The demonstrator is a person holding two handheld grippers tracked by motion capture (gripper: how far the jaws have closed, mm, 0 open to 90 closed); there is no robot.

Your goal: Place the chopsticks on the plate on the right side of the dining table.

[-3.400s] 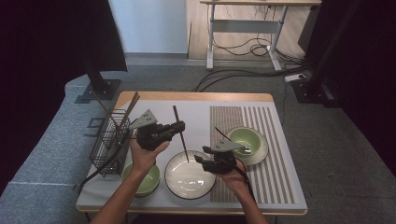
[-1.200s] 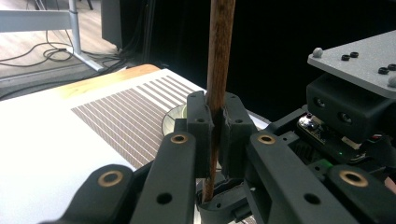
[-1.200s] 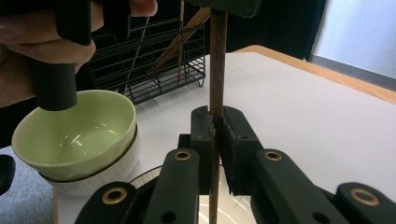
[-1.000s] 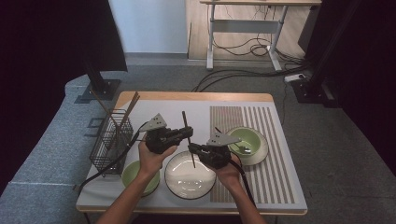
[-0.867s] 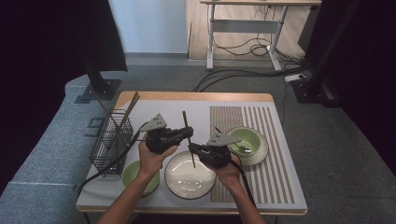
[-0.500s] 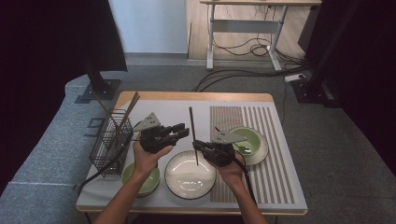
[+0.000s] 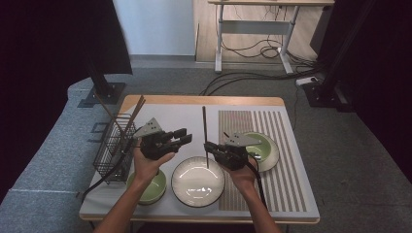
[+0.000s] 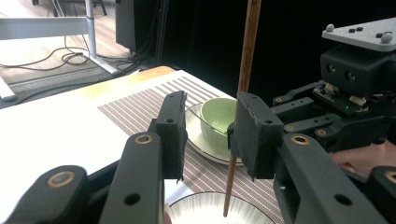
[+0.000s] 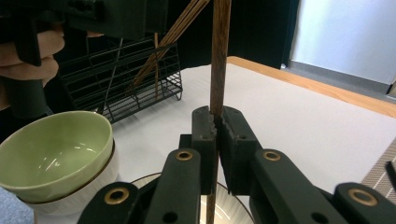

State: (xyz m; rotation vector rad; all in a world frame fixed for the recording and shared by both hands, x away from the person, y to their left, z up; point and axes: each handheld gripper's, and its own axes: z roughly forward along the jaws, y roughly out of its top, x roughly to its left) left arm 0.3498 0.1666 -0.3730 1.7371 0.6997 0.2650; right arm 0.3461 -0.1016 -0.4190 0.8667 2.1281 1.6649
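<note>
floor: grey carpet (image 7: 160, 73) beyond my bench | wall: pale blue-white panel (image 7: 155, 24) ahead of me | furniture: white metal-framed desk (image 7: 252, 26) on a wood floor strip, black cables (image 7: 252, 48) tangled beneath it | sides: black curtains (image 7: 43, 53) left and right | light: even, soft

A dark brown chopstick (image 7: 204, 131) is seen at centre. Pale green bowls (image 7: 147, 186) and a brown-striped mat (image 7: 272, 174) are shown lower down. The wire basket (image 7: 112, 153) at left is black.

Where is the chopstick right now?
In the high view the chopstick stands nearly upright at table centre, clamped in the right tool, its lower tip above the white plate, beside the left tool.
</note>
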